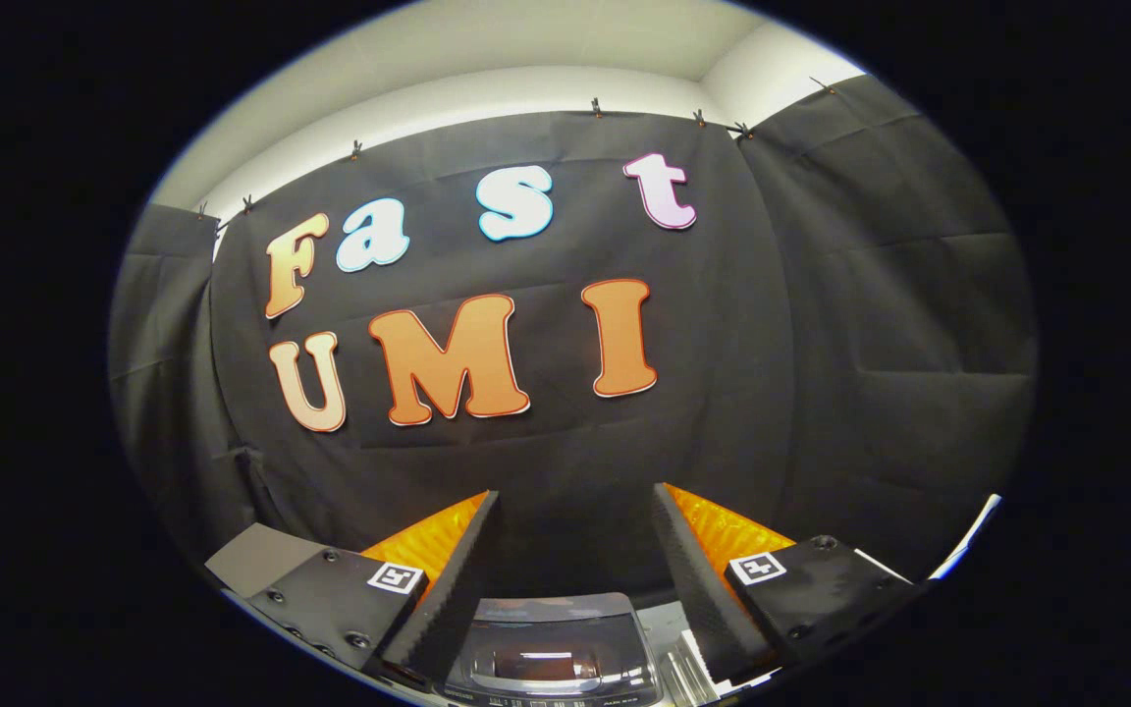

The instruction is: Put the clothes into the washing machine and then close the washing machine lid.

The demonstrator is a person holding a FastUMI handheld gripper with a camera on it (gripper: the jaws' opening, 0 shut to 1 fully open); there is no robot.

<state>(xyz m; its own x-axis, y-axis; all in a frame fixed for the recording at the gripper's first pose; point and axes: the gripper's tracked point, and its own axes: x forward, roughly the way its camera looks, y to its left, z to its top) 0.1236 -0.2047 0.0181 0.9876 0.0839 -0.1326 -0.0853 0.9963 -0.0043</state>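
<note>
Booth wall fills most of what you're aimed at; you're pointed high and level. The washing machine point(551, 653) sits low, just below and between the fingers, and its dark glass lid looks down, flat over the tub, though only a slice of it shows. Clothes: can't see any, so can't tell if they're inside or lying elsewhere. The gripper point(575, 550) has its fingers spread wide apart, holding nothing. This fits either a load already in with the lid shut, or clothes off somewhere with the lid down. Tilt down so the machine and its surroundings come into frame before committing to anything.
</note>
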